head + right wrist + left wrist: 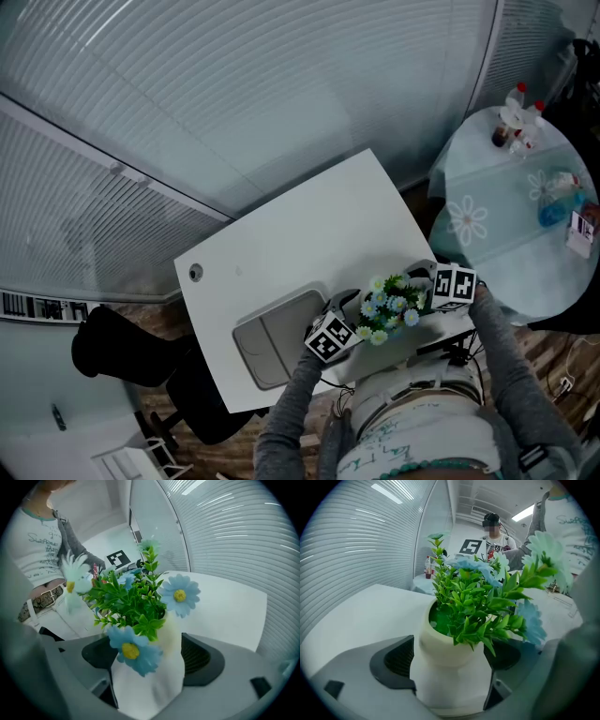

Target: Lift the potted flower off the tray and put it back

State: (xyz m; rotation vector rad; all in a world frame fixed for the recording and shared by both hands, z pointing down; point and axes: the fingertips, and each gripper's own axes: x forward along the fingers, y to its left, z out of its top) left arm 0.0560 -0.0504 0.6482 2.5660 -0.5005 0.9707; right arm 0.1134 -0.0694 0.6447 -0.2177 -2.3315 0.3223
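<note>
Clamped from both sides on the white pot of the potted flower [389, 302]: on one side with the left gripper [450, 660], dark pads [393, 660] tight against the pot, on the other with the right gripper [151, 658], likewise pinching it. Held off the grey tray [272, 342], just to its right, at the near edge of the white table [309, 225]; impossible to tell whether raised or resting there

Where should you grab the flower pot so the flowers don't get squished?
On the white pot's smooth body, under its bulging rim, coming in level from the sides. The flowers spread out above the rim, so jaws kept low miss them. The left gripper and right gripper both close on it there, from opposite sides.
</note>
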